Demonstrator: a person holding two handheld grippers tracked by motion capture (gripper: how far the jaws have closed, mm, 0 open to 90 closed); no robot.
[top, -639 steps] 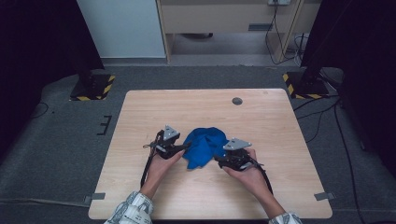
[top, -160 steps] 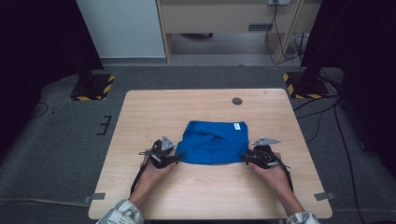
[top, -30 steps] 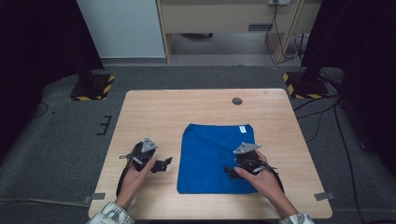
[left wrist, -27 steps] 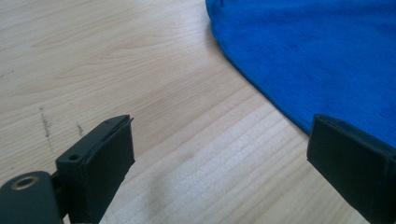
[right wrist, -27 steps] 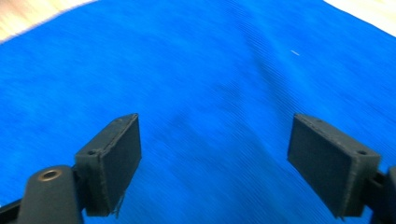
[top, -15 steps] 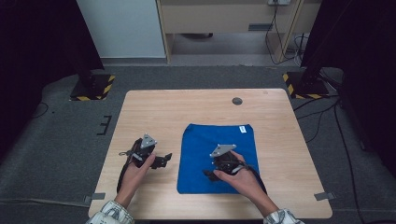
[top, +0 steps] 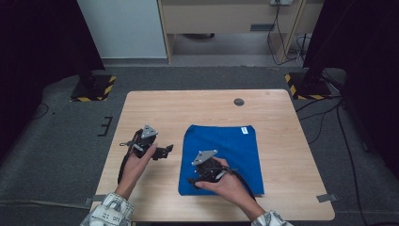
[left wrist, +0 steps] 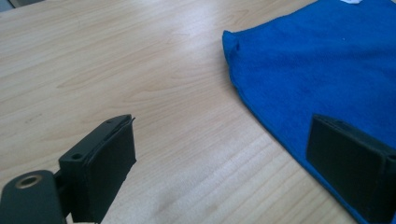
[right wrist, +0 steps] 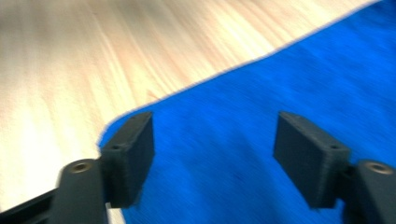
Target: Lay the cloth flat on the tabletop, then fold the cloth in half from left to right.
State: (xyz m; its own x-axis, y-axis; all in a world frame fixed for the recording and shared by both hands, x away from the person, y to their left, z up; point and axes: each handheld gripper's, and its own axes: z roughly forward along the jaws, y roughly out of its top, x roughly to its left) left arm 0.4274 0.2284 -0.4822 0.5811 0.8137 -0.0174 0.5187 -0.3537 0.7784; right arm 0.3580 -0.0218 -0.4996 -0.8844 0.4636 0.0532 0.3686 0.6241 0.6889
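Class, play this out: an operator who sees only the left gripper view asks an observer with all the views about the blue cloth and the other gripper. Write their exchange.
Operator: I see the cloth's edge beside my jaws. Is it laid out flat all over?
Observer: Yes. In the high view the blue cloth lies spread as a flat rectangle on the table.
Operator: Where is the right gripper?
Observer: The right gripper is over the cloth's near left corner.
Operator: Is it holding the cloth?
Observer: No. In the right gripper view its jaws stand apart above the cloth; they have just been closing, with nothing pinched between them.
Operator: Any mark on the cloth?
Observer: A small white tag sits at its far right corner.
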